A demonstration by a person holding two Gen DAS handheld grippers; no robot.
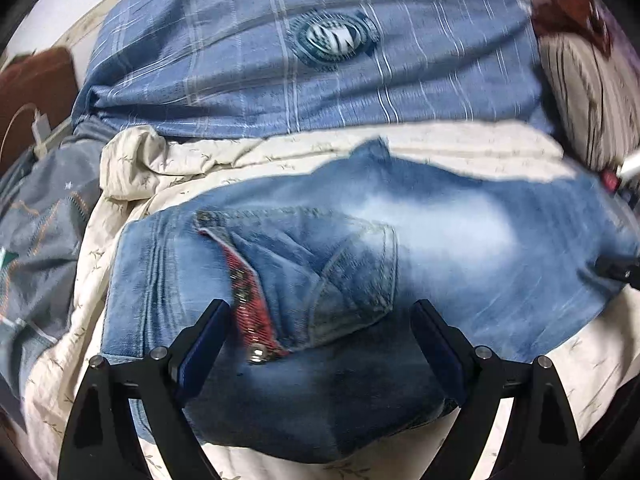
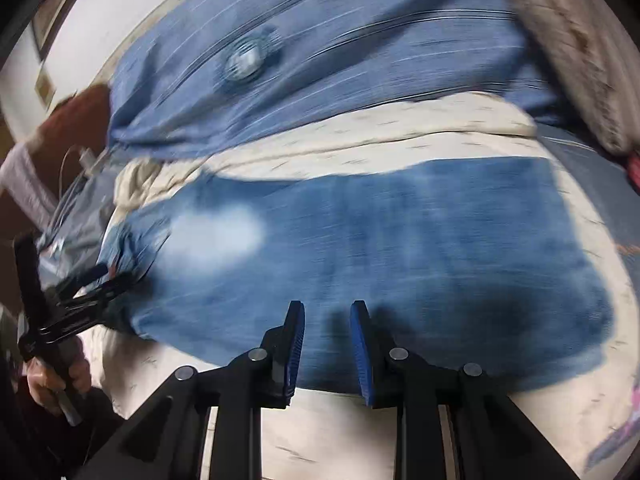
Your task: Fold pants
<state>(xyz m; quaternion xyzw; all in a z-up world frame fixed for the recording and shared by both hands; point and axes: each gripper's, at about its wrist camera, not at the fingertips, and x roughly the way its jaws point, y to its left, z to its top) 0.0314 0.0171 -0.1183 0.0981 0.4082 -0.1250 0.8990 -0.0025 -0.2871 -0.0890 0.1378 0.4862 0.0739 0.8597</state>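
Blue jeans point(image 1: 420, 248) lie folded lengthwise on a cream bed cover point(image 1: 168, 172), waistband and back pocket to the left, legs running right. My left gripper point(image 1: 320, 308) is open just above the waist end, with the red plaid waistband lining point(image 1: 248, 288) and a metal button between its fingers. In the right wrist view the jeans point(image 2: 400, 248) stretch across the bed, blurred by motion. My right gripper point(image 2: 327, 310) is open by a narrow gap, empty, over the near edge of the legs. The left gripper also shows in the right wrist view point(image 2: 100, 280).
A blue plaid duvet point(image 1: 320, 72) with a round patch lies behind the jeans. A grey patterned blanket point(image 1: 40, 232) is bunched at the left. A striped pillow point(image 1: 588, 100) sits at the right. A charger cable point(image 1: 40, 128) lies at the far left.
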